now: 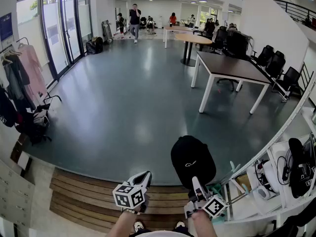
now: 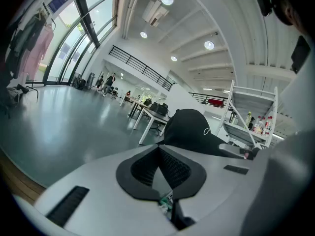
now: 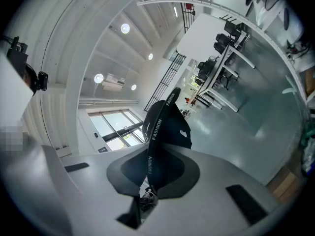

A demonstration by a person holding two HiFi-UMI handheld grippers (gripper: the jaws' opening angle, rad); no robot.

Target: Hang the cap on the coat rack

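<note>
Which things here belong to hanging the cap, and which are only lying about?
Job: cap; right gripper, shut on it; coat rack.
Lying about: tables; chairs; shelf; left gripper, shut and empty.

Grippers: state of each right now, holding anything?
Left gripper: closed, nothing between the jaws.
Right gripper: closed on the black cap.

left gripper [image 2: 158, 148]: jaws together | black cap [image 2: 189, 129]: just beyond, to the right | tables [image 2: 147, 114]: far behind
</note>
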